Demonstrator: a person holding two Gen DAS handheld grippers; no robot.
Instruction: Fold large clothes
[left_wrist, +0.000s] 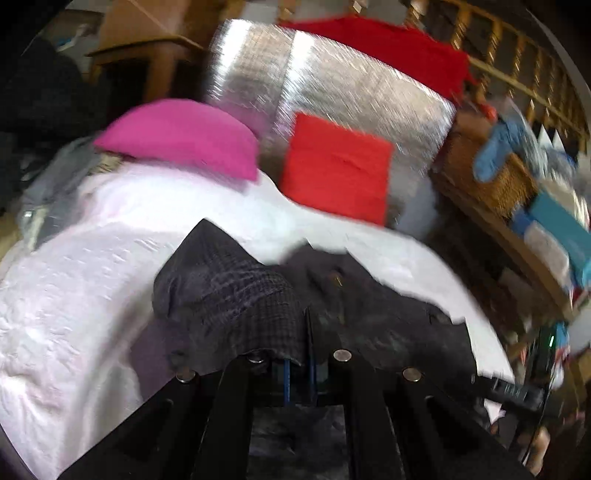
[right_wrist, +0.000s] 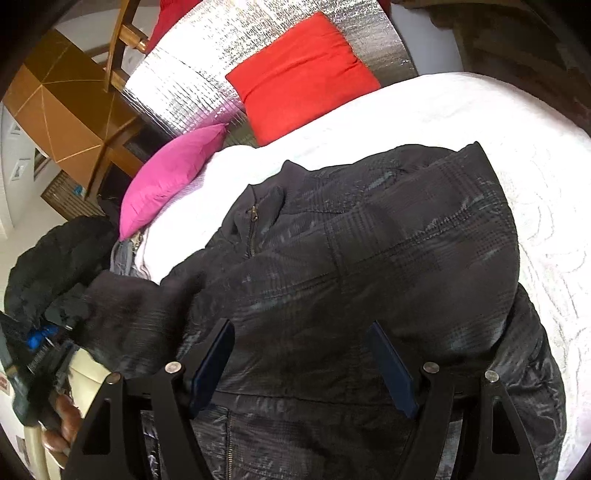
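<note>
A dark plaid jacket (right_wrist: 351, 266) with a zipper lies spread on the white bedspread (right_wrist: 498, 129). My right gripper (right_wrist: 301, 332) is open and empty, its blue-padded fingers (right_wrist: 391, 369) hovering just above the jacket's lower part. My left gripper (left_wrist: 308, 328) is shut on a fold of the jacket (left_wrist: 236, 295), which drapes over its fingers and hides the tips. The left wrist view is blurred by motion. The left gripper also shows at the left edge of the right wrist view (right_wrist: 48, 354), holding the sleeve end.
A pink pillow (right_wrist: 170, 177) and a red pillow (right_wrist: 303, 74) lie at the head of the bed against a silver foil panel (right_wrist: 192, 81). Wooden furniture (right_wrist: 62, 99) stands at the left. A wicker basket (left_wrist: 487, 177) and shelves stand to the right.
</note>
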